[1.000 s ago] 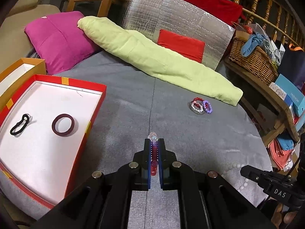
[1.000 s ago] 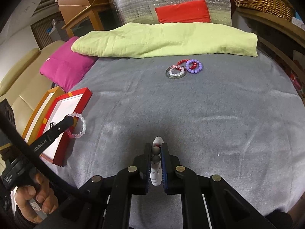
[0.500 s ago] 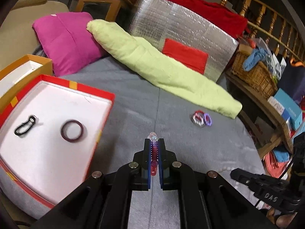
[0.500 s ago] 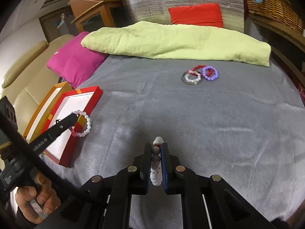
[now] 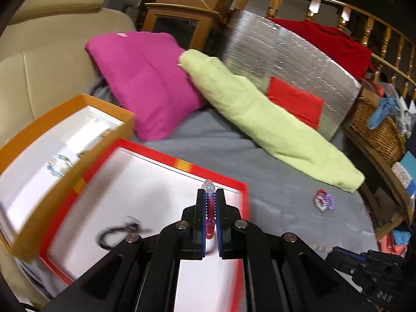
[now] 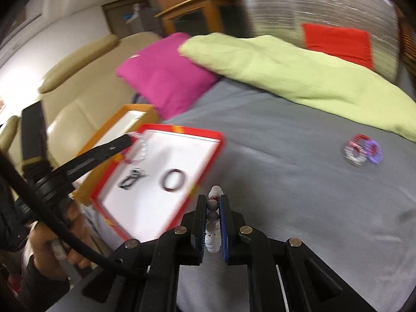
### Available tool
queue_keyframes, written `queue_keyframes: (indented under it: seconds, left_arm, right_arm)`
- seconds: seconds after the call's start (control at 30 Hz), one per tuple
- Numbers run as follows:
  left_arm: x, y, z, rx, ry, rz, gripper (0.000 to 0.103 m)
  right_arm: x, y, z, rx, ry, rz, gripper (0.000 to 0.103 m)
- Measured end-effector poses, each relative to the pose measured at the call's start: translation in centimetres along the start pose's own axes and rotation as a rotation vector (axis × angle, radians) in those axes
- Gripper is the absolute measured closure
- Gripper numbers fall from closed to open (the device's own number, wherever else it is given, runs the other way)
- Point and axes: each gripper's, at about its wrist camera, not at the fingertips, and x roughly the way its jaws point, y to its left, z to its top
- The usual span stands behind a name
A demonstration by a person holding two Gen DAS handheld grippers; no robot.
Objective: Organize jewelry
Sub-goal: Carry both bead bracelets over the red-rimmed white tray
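- The left gripper (image 5: 210, 218) is clamped on a pink-and-clear bead bracelet (image 5: 209, 208), hanging over the red tray (image 5: 208, 175), likely for release there.
- The right gripper (image 6: 214, 223) pinches a white bead bracelet (image 6: 212, 218) above the grey bedspread (image 6: 286, 182), just beside the tray.
- A dark ring (image 6: 173, 180) and black clip (image 6: 131, 178) already lie in the tray.
- Well beyond, a bracelet cluster (image 6: 362, 153) awaits sorting.

My left gripper (image 5: 210, 208) is clamped on a bracelet (image 5: 210, 210), my right gripper (image 6: 213, 218) on beads (image 6: 212, 218) (both held level, pointing forward).
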Motion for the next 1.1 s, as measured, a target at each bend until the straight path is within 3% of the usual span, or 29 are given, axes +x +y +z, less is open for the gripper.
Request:
queue_keyframes:
  seconds: [0.23,0.4,0.57,0.87,1.1]
  left_arm:
    - [0.9,4.3,0.4,-0.006,0.047,0.049,0.097]
    - [1.8,6.3,0.6,-0.043,0.081,0.014,0.097]
    - [3.4,6.1,1.5,-0.016,0.106,-0.024,0.096]
    - [6.9,9.5,-0.2,-0.047,0.21,0.095,0.096]
    - [7.2,11.0,-0.6,-0.058,0.238,0.12,0.096]
  right_arm:
    - [4.9,4.7,1.3,-0.01,0.071,0.15,0.093]
    - [7.8,6.8,0.8,-0.019,0.129,0.213,0.093]
    - [10.3,7.1,0.2,-0.019,0.17,0.202,0.093]
    - [12.7,5.4,0.2,-0.029,0.218,0.118,0.093]
    - [13.5,5.3,-0.3,-0.048,0.235,0.083,0.093]
